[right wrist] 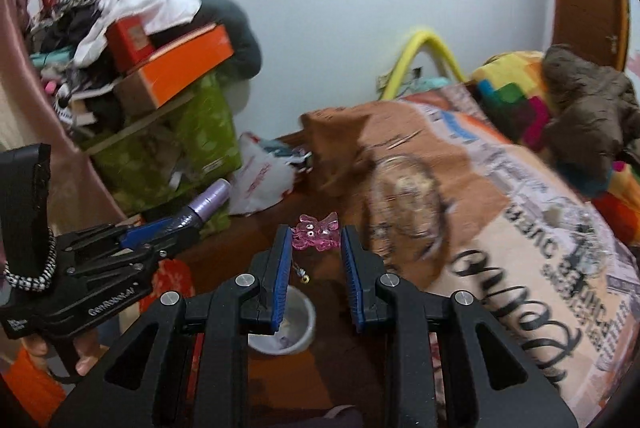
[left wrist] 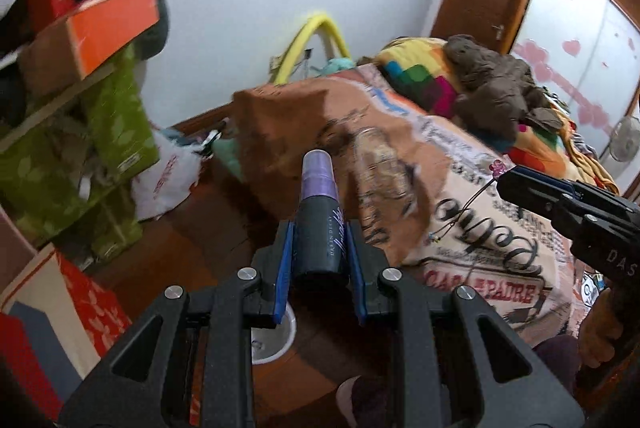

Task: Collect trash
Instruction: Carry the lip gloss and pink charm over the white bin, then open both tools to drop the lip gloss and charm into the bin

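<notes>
My left gripper is shut on a black spray bottle with a purple cap, held in the air above the floor; it also shows in the right wrist view. My right gripper has its jaws apart, and a pink plastic charm on a thin cord sits between the fingertips; the cord dangles below. In the left wrist view the right gripper looks closed on the charm. A white bin stands on the floor below both grippers. A clear plastic bottle lies on the bed.
The bed with a printed blanket fills the right. A brown jacket and colourful quilt lie on it. Stacked green and orange boxes with clothes stand left. A white plastic bag lies on the wooden floor.
</notes>
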The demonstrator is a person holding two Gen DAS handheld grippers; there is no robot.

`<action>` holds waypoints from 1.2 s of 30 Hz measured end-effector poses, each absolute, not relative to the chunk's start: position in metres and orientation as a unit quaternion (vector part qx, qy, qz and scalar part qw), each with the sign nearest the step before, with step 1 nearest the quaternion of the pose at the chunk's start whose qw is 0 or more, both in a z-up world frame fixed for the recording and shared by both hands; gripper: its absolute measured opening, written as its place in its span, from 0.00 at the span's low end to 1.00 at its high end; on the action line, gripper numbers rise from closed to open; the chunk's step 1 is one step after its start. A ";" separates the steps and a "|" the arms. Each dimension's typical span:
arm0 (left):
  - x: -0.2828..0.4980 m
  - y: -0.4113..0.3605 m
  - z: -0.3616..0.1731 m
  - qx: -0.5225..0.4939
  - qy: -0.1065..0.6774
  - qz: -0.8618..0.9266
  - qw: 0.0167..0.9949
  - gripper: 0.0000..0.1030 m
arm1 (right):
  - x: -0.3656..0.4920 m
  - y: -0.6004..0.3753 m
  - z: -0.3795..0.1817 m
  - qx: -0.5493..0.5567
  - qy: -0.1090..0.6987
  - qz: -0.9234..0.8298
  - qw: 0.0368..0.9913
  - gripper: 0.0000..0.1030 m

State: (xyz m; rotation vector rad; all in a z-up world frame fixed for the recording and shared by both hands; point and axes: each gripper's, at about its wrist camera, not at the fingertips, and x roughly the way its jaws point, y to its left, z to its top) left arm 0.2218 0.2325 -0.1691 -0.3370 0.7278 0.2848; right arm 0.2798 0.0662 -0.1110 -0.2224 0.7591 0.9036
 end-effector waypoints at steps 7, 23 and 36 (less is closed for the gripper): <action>0.203 0.278 -0.216 -0.194 0.384 0.168 0.887 0.24 | 0.264 0.120 -0.145 -0.137 0.393 0.451 0.790 0.22; 0.198 0.341 -0.358 -0.273 0.488 0.195 0.806 0.24 | 0.266 0.193 -0.259 -0.207 0.502 0.462 0.701 0.22; 0.225 0.340 -0.408 -0.293 0.534 0.167 0.775 0.24 | 0.298 0.213 -0.318 -0.189 0.603 0.434 0.642 0.28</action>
